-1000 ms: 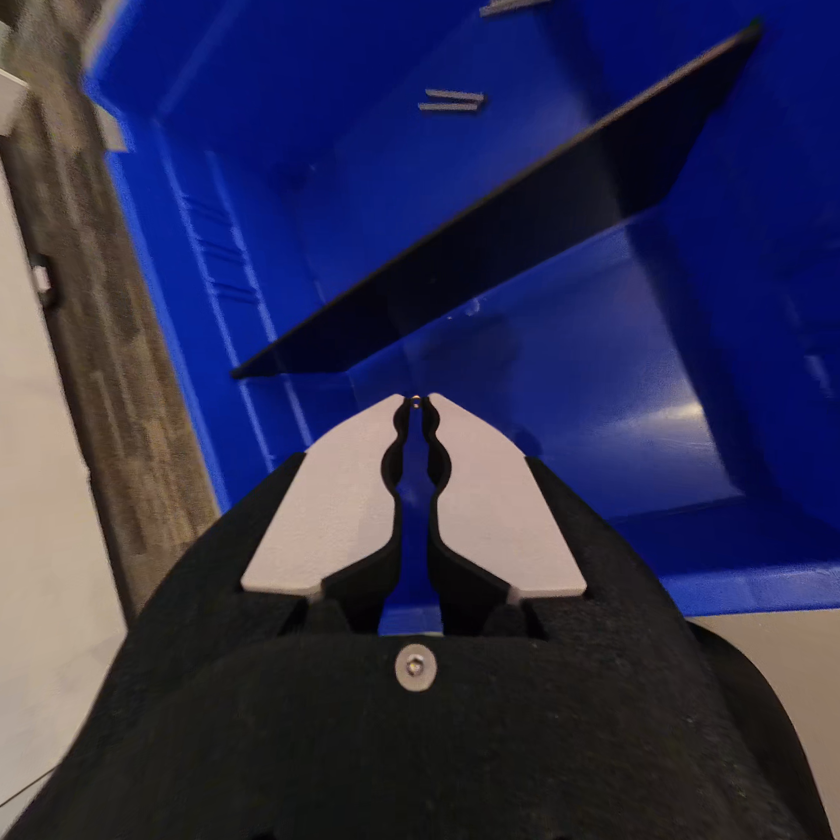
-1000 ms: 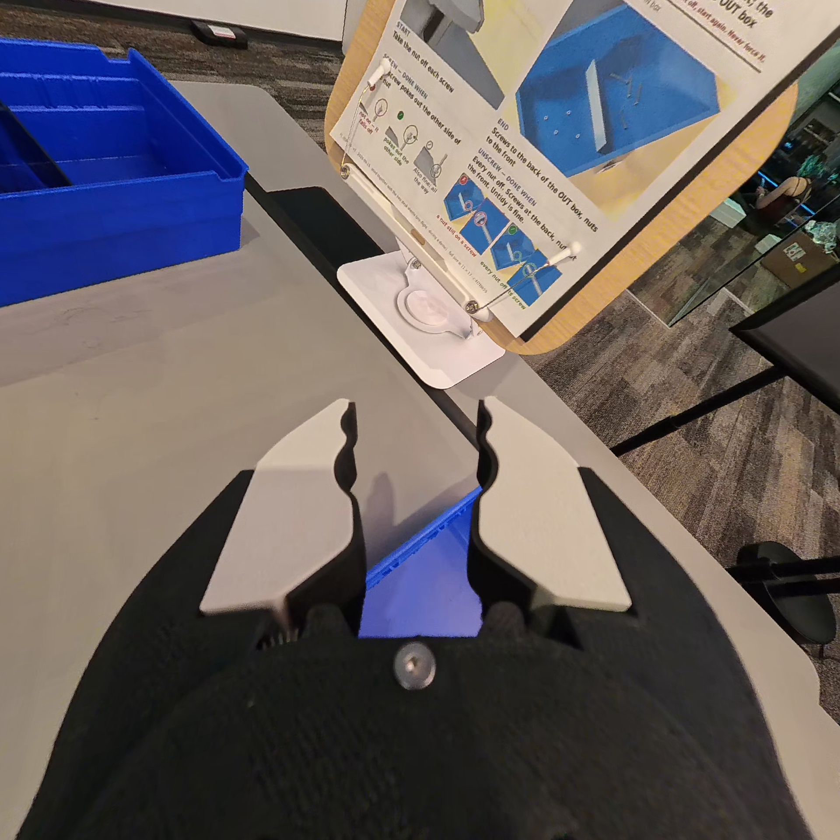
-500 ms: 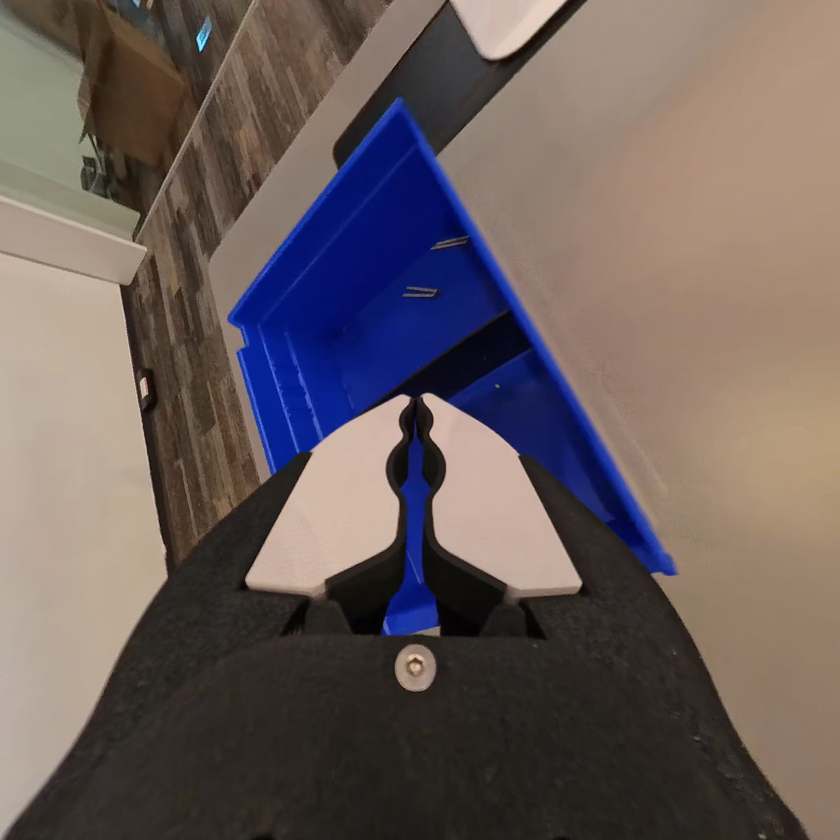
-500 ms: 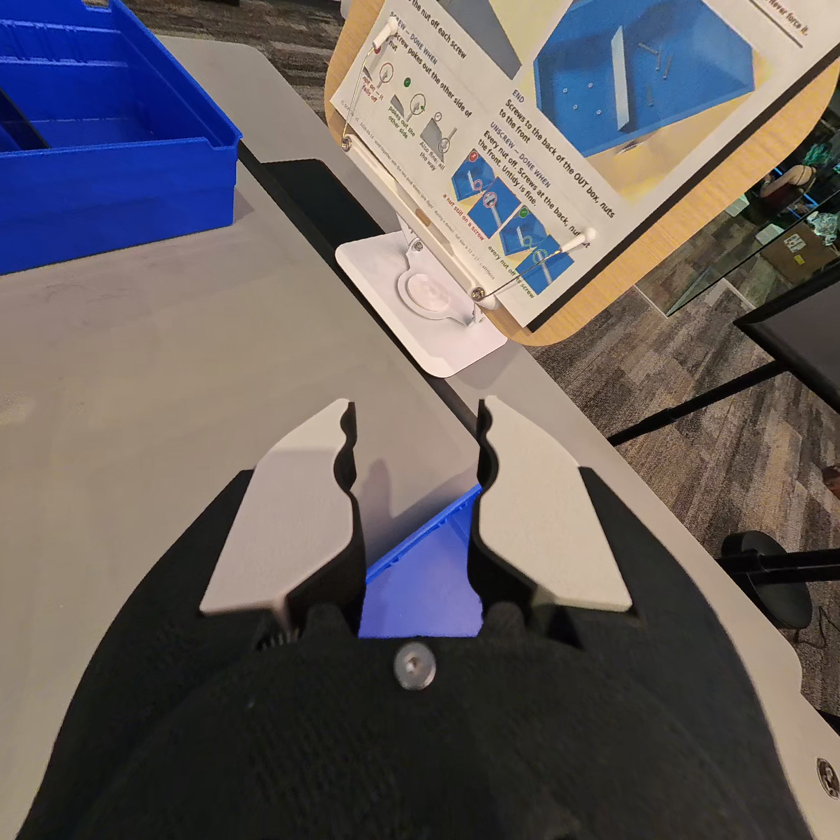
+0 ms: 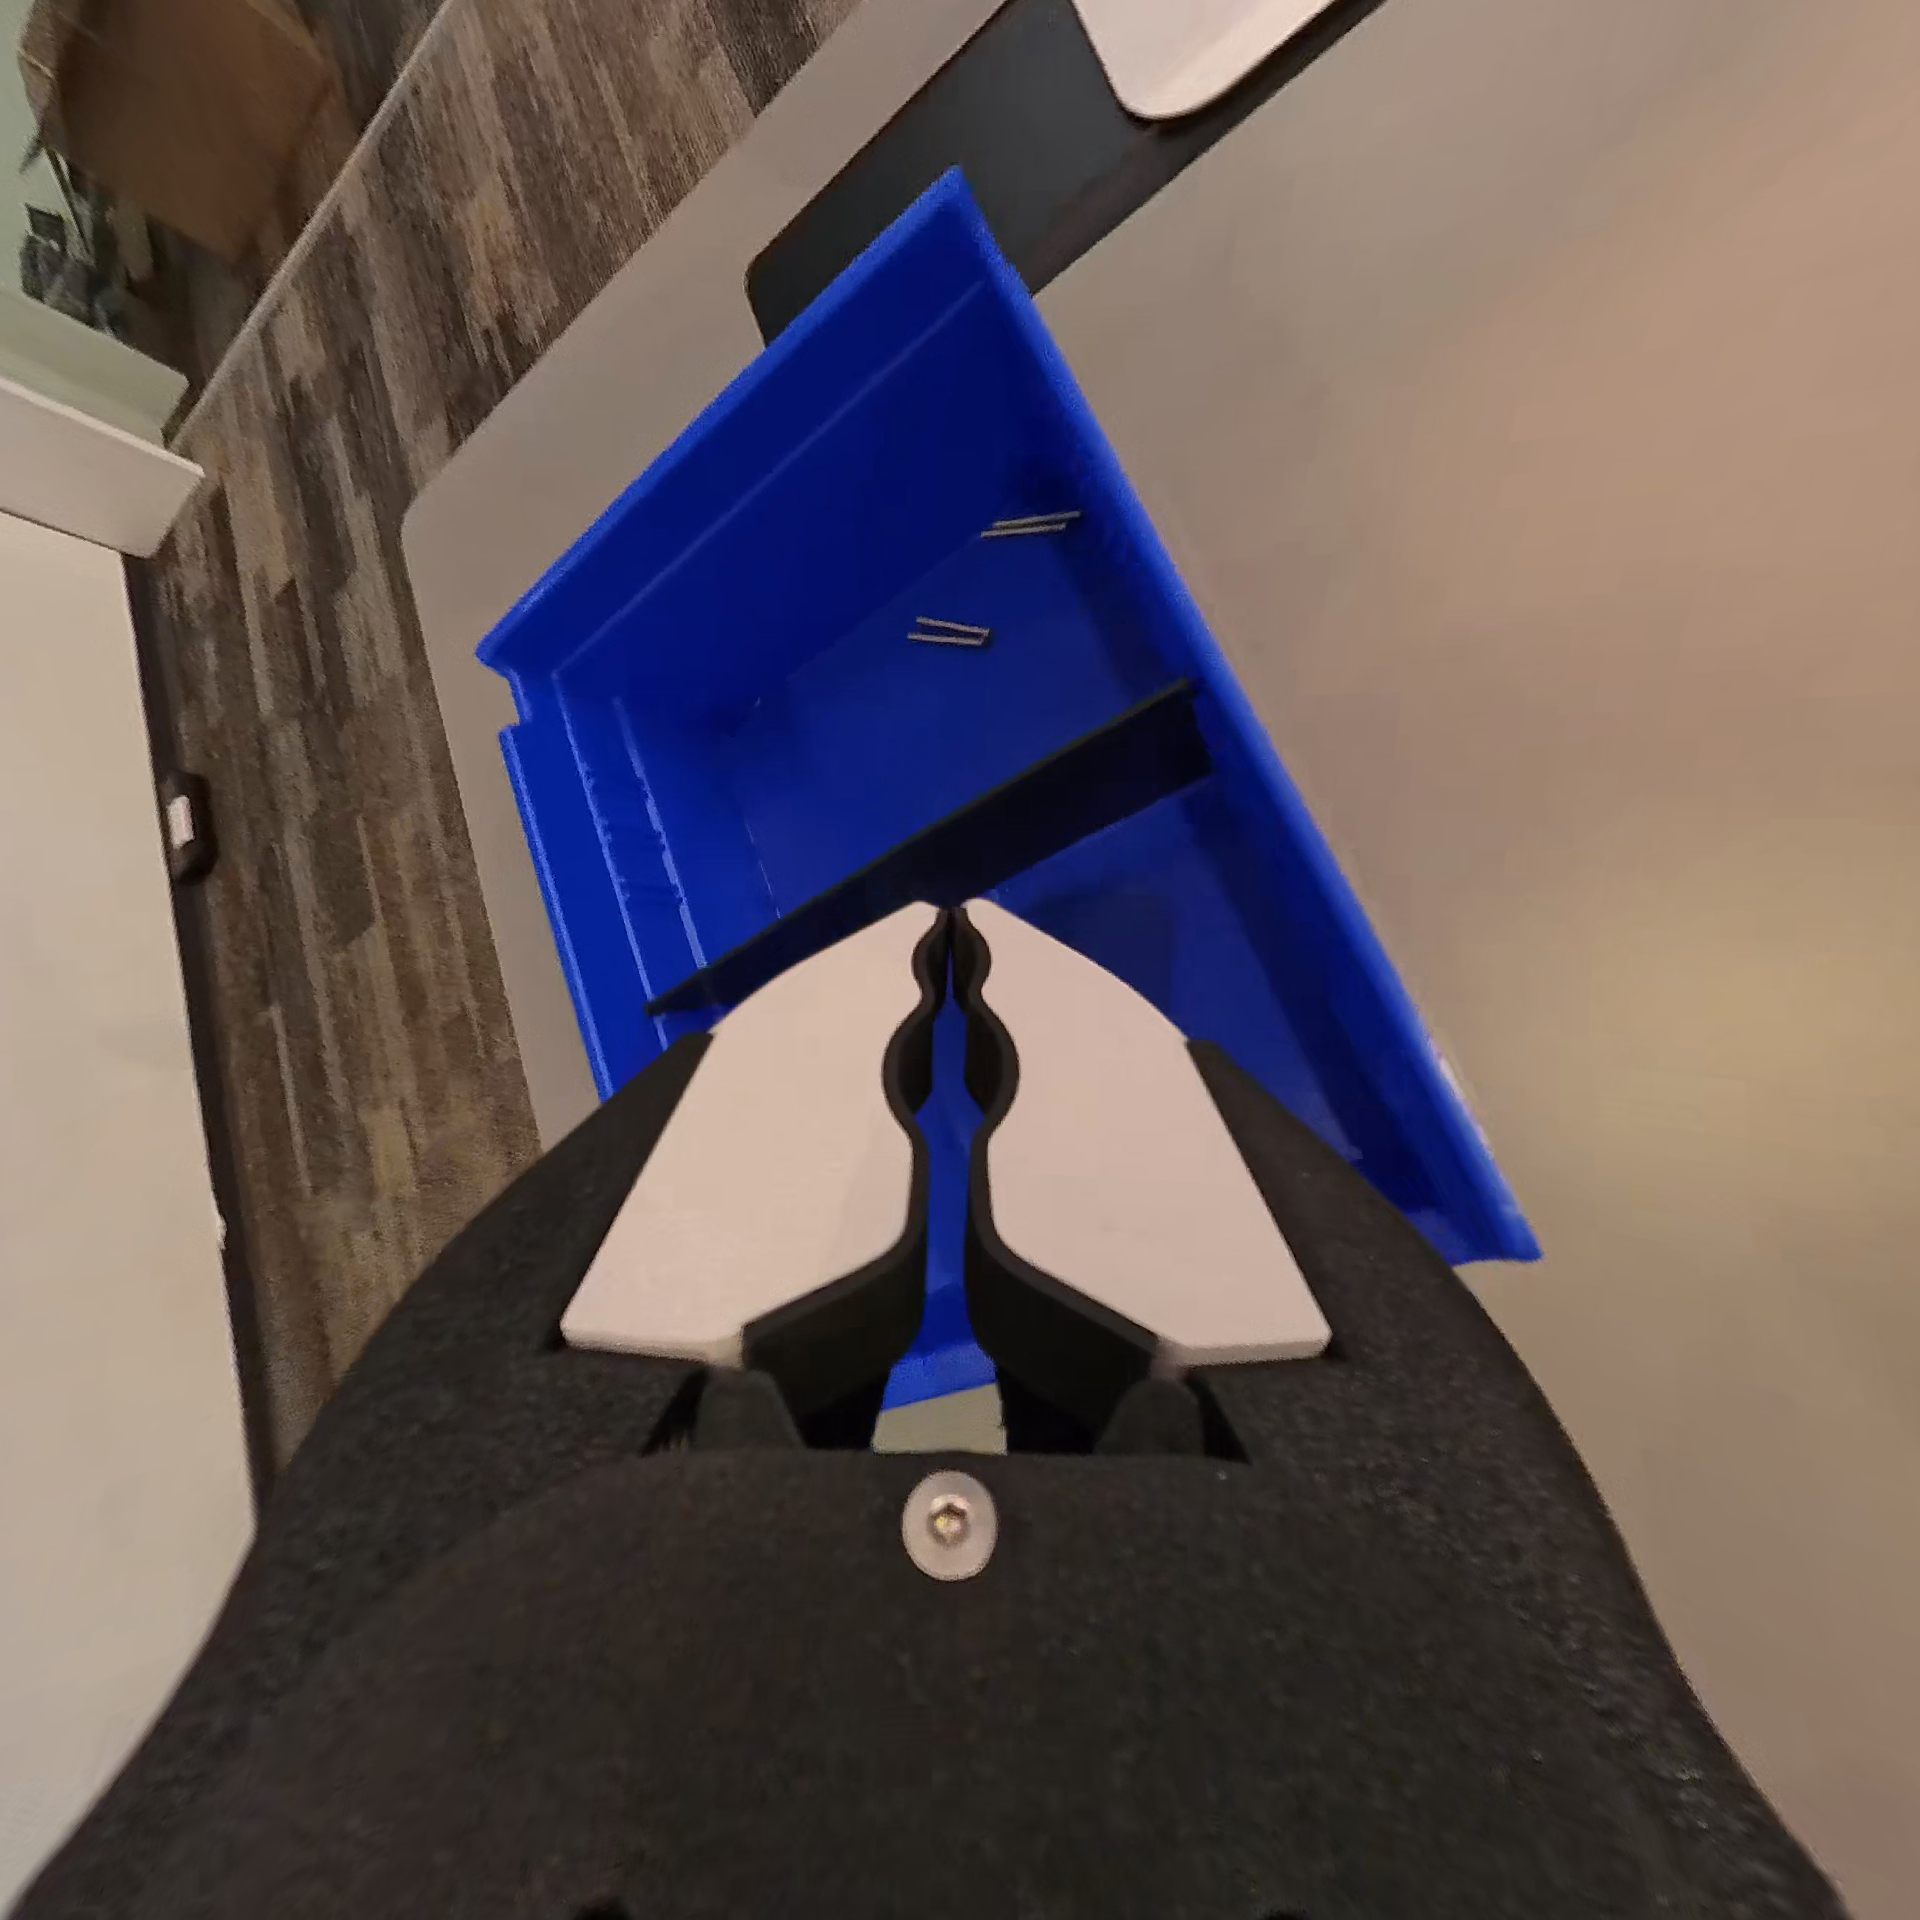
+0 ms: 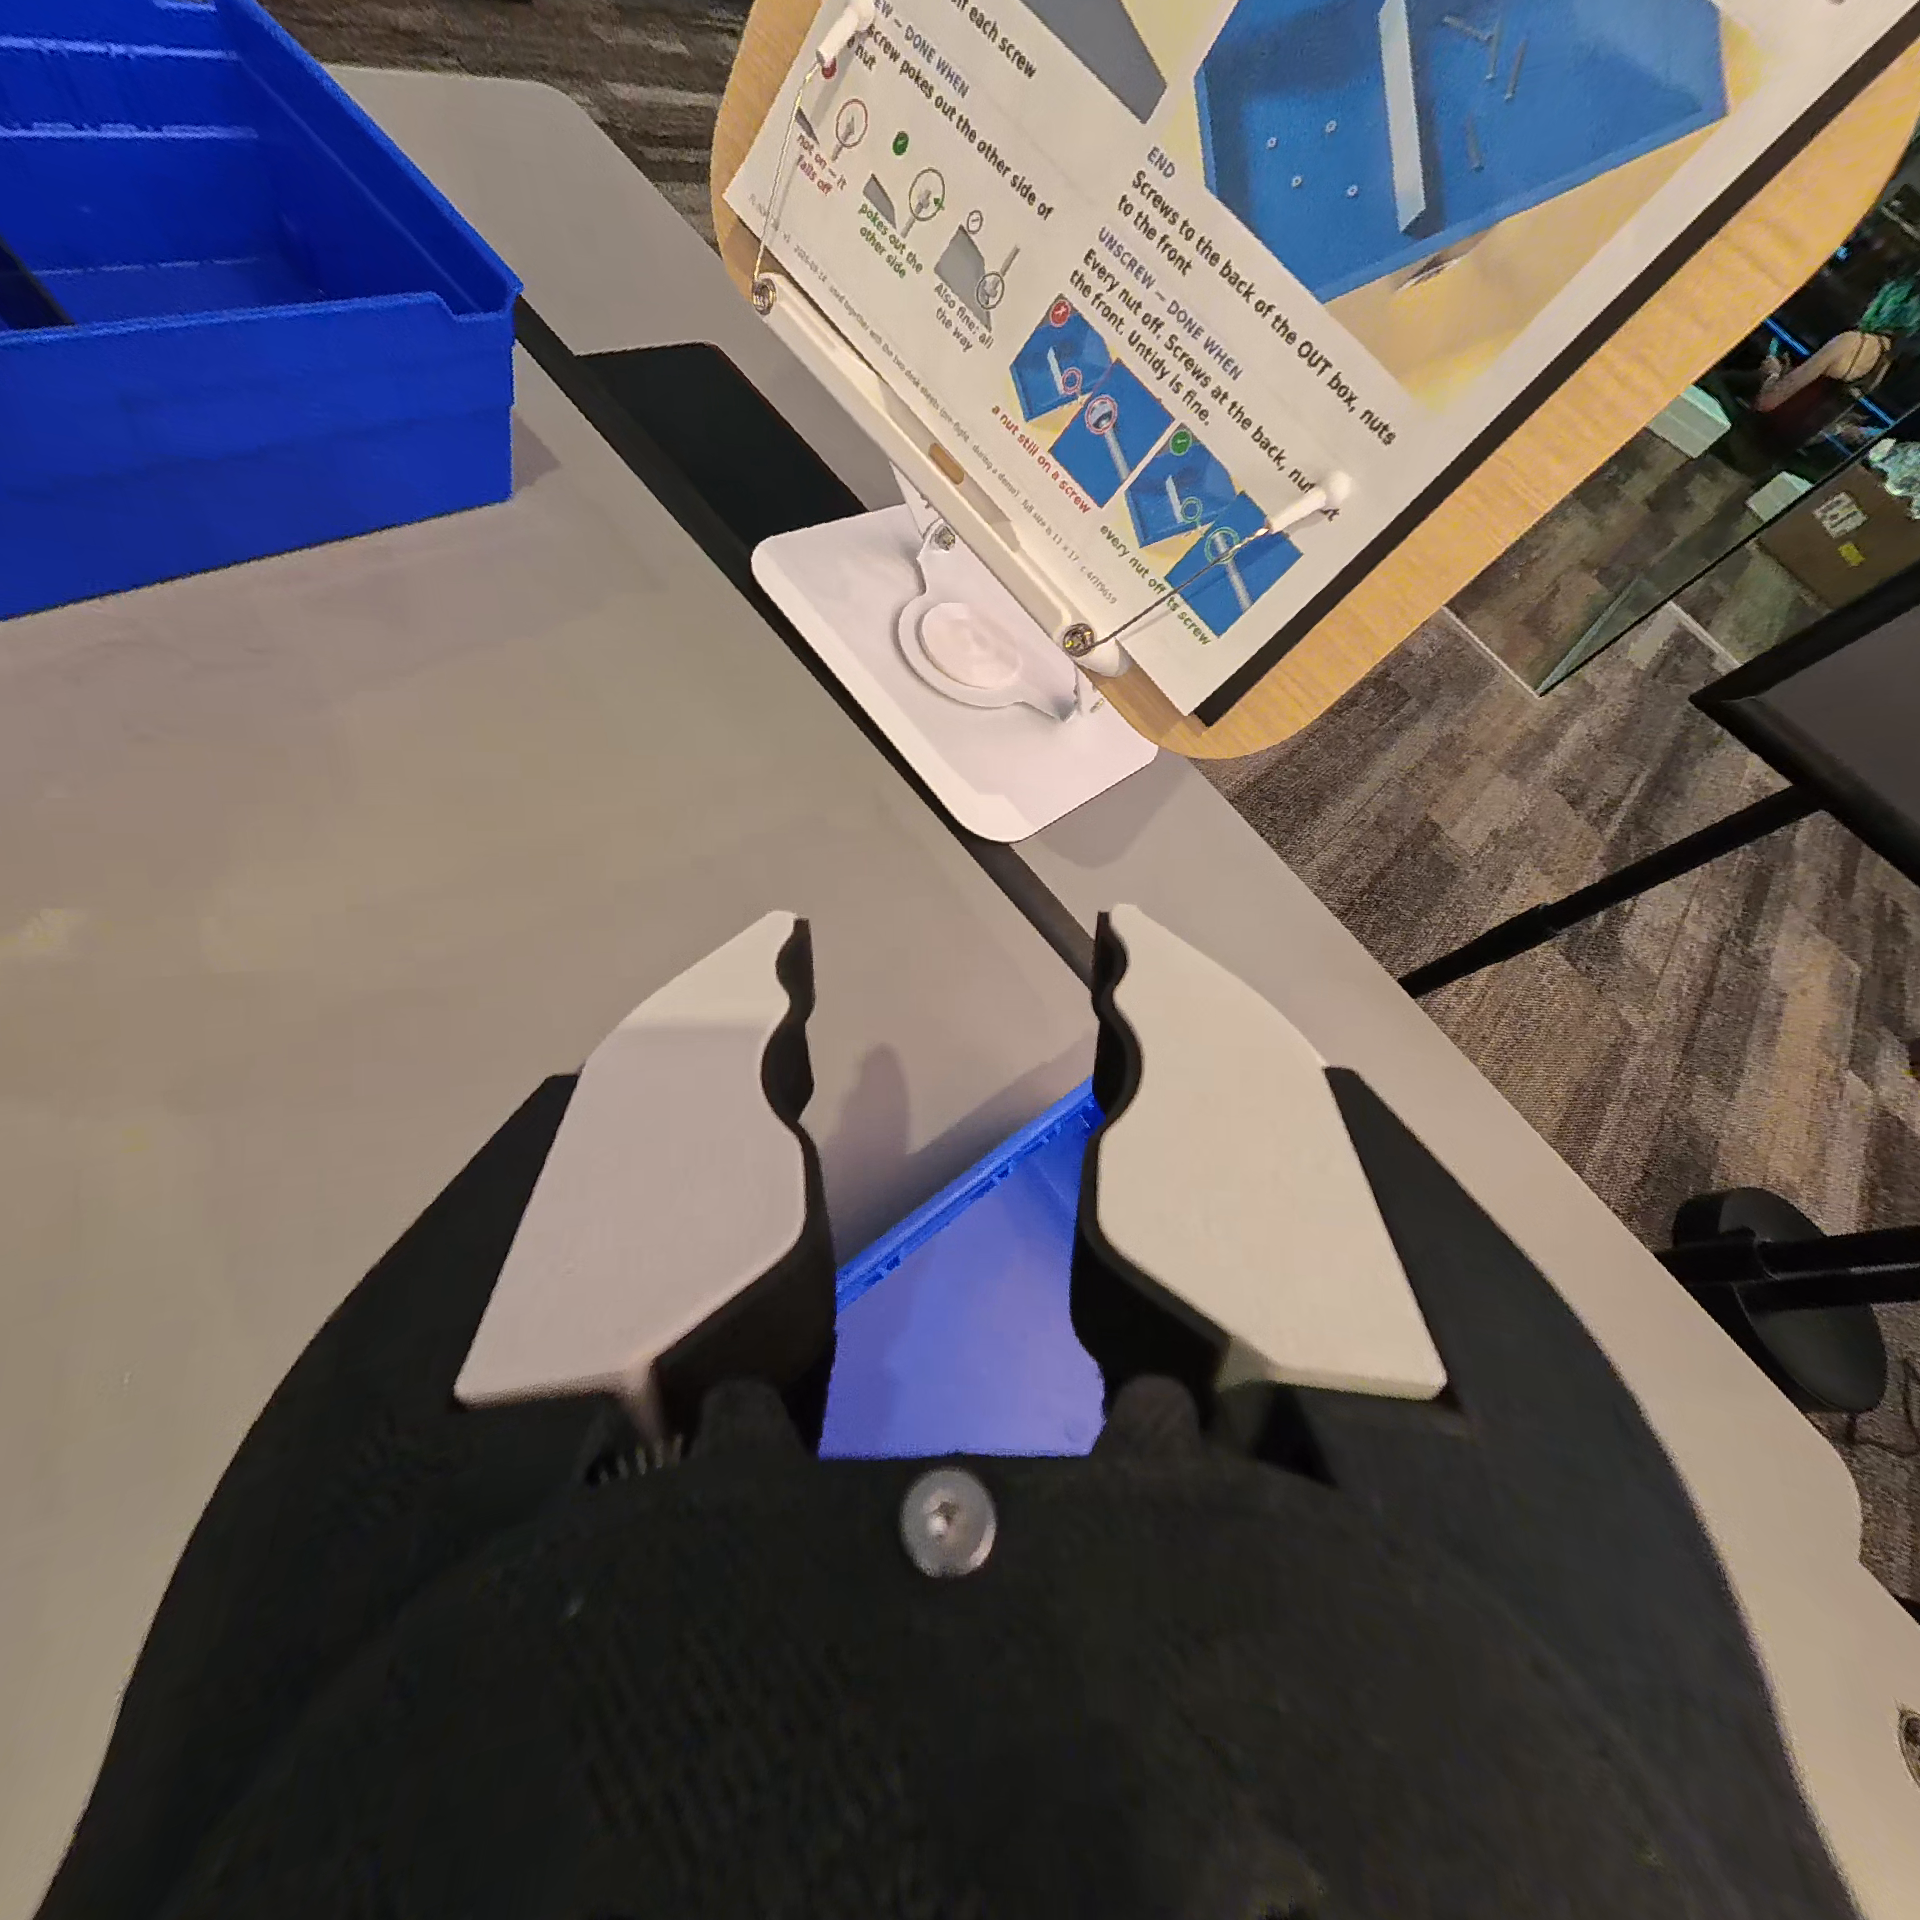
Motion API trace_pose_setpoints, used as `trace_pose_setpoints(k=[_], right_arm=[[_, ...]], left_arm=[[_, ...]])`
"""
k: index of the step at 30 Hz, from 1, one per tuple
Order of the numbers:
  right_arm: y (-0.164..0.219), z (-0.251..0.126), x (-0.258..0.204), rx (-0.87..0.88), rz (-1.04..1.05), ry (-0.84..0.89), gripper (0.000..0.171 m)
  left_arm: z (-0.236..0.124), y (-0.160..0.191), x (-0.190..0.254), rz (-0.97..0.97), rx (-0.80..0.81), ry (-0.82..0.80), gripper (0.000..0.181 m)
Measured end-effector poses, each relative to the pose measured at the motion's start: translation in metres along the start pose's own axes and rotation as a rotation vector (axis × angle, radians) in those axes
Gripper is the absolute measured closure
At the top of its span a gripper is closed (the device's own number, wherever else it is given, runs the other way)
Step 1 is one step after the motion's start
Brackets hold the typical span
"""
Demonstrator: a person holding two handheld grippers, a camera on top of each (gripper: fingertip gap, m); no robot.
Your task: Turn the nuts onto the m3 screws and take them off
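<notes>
Left gripper (image 5: 951, 914) pulled back — blue bin (image 5: 1299, 935) holds screws (image 5: 951, 634)

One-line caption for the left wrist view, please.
Shut left gripper above a blue bin with a black divider; thin metal screws lie in its far section.

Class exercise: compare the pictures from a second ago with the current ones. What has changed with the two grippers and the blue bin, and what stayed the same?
The left gripper has pulled back out of the blue bin, so the whole bin now shows, jaws still shut; whether the tiny part seen at its tips earlier remains is unclear. The screws lie unmoved behind the black divider. The right gripper stays open and empty.
</notes>
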State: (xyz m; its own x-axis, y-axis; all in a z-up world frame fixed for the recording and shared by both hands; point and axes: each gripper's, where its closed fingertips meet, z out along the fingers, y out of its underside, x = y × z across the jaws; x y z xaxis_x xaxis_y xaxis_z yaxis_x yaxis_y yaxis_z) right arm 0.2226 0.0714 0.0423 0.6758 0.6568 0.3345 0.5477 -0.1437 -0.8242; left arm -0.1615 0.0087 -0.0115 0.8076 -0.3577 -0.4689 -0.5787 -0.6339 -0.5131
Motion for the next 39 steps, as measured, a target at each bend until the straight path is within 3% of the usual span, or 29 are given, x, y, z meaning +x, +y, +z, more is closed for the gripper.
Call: trace_pose_setpoints(k=[16,29,39], right_arm=[[-0.017,-0.002,-0.016,0.143,0.135,-0.126,0.120],[-0.024,0.005,-0.030,0.163,0.192,-0.149,0.121],[-0.011,0.027,-0.037,0.103,0.181,-0.180,0.121]], left_arm=[[0.027,0.079,-0.026,-0.186,0.054,0.224,0.181],[0.027,0.078,-0.010,-0.168,0.149,0.457,0.181],[0.031,0.050,-0.021,-0.049,0.153,0.558,0.181]])
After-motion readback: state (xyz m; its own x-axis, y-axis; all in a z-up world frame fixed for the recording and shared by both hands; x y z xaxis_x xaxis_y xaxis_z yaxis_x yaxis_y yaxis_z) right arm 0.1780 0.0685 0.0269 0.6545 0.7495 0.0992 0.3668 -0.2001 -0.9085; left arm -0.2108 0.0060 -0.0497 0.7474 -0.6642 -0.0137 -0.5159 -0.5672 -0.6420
